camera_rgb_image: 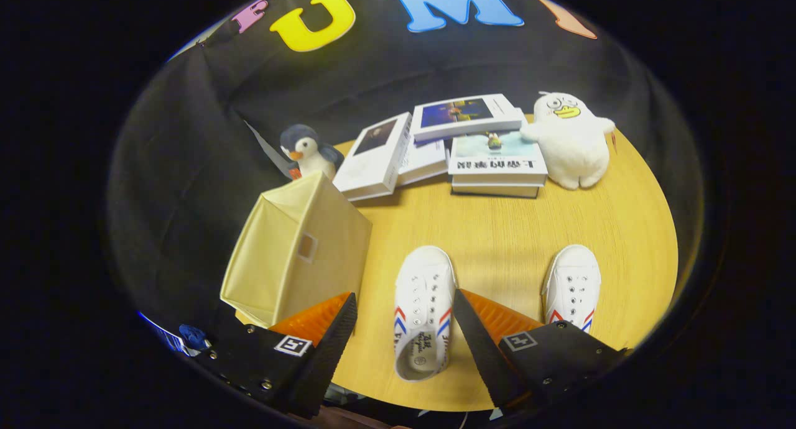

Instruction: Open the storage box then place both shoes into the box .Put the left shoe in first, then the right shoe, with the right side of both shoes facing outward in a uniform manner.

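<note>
Gripper (405,326) with jaws spread wide, nothing clamped between.

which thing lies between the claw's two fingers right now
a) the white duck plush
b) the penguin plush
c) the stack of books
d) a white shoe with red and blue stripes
d: the claw stands open with one white shoe lying on the table between its fingers, not gripped; the storage box sits just beside it.

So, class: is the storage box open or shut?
Cannot tell: the storage box shows plain fabric sides, no opening. The tool is open, one shoe between its fingers.
</note>
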A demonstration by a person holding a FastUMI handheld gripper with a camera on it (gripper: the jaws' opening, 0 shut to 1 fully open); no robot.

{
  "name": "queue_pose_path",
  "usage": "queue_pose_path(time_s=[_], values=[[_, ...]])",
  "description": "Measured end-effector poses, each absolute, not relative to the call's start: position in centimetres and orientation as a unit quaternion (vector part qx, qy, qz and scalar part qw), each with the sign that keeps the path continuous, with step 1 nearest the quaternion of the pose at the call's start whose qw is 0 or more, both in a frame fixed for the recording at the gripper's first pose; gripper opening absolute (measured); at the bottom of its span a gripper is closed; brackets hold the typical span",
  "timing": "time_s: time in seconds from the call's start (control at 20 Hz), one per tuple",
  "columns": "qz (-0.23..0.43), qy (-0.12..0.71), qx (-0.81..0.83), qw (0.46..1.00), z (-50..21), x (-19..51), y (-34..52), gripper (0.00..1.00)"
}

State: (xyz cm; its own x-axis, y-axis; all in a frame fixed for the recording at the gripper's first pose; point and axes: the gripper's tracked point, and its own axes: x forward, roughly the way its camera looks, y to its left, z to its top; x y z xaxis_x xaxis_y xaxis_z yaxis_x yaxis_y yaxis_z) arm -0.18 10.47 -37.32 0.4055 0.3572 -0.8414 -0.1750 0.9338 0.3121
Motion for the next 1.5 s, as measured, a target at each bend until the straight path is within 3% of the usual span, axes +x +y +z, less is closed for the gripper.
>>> queue_pose_path(time_s=[0.45, 0.6, 0.7, 0.75, 0.8, 0.85, 0.95, 1.05, 1.5], values=[[0.167, 0.618, -0.012, 0.768, -46.6, -3.1, 8.1, 0.93], [0.167, 0.637, -0.029, 0.752, -48.5, -3.4, 8.0, 0.88], [0.174, 0.651, -0.002, 0.739, -49.0, -3.4, 8.8, 0.78], [0.173, 0.658, 0.016, 0.733, -48.9, -3.4, 9.1, 0.63], [0.177, 0.665, 0.037, 0.725, -48.9, -3.8, 9.8, 0.54], [0.167, 0.668, 0.045, 0.724, -49.1, -3.7, 9.9, 0.31], [0.152, 0.676, 0.064, 0.718, -47.8, -3.7, 9.6, 0.11], [0.146, 0.678, 0.07, 0.717, -48.7, -3.6, 9.6, 0.01], [0.139, 0.683, 0.092, 0.711, -42.2, -4.3, 9.7, 0.01]])
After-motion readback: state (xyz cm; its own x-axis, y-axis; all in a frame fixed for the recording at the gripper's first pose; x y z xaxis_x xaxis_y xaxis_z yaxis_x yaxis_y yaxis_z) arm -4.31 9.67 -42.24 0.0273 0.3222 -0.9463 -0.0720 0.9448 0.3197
